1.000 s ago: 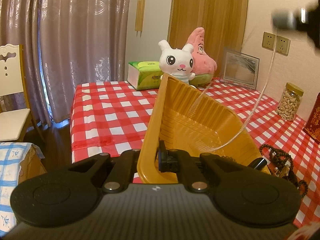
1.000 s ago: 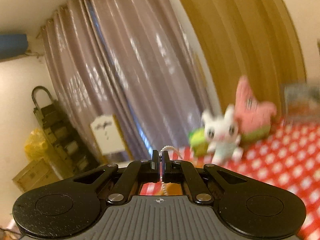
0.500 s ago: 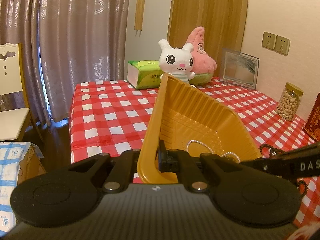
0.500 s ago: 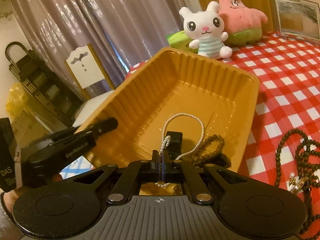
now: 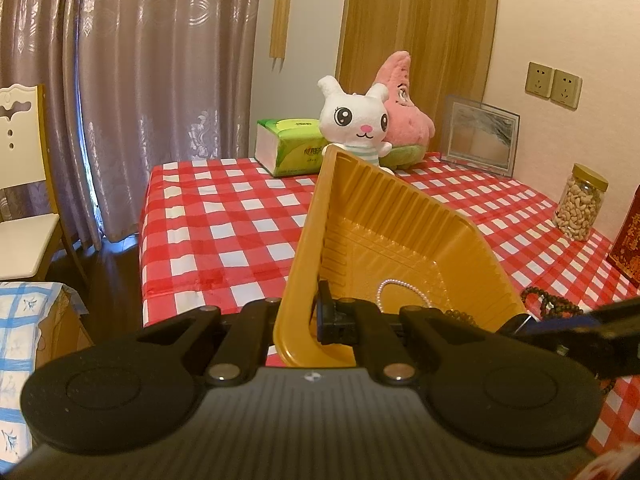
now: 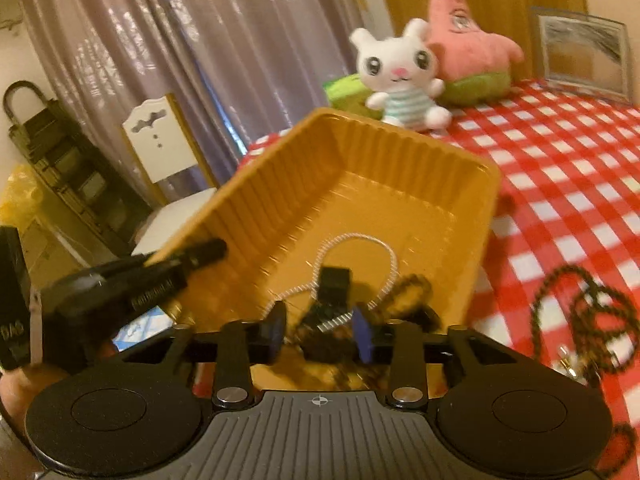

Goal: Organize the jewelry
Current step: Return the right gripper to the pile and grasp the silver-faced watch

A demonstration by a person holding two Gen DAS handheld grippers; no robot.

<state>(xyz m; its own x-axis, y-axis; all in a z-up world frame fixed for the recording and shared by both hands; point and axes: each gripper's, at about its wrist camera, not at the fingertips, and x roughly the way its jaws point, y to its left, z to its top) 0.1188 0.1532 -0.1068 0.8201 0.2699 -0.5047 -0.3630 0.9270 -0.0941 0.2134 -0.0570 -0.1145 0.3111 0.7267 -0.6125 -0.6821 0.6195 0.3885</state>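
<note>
In yellow tray (image 5: 384,224), pearl necklace (image 5: 400,292), loop pointing away

A big table (image 5: 224,216) with a red and white check cloth fills the middle of the room. Long shiny grey curtains (image 5: 160,60) hang at 11 o'clock. A white chair (image 5: 20,184) stands at 9 o'clock on a dark wood floor (image 5: 112,264). A wood door (image 5: 416,24) is at 1 o'clock. The cream wall (image 5: 560,20) at 2 o'clock has two plug sockets (image 5: 553,85). The light is warm.
</note>
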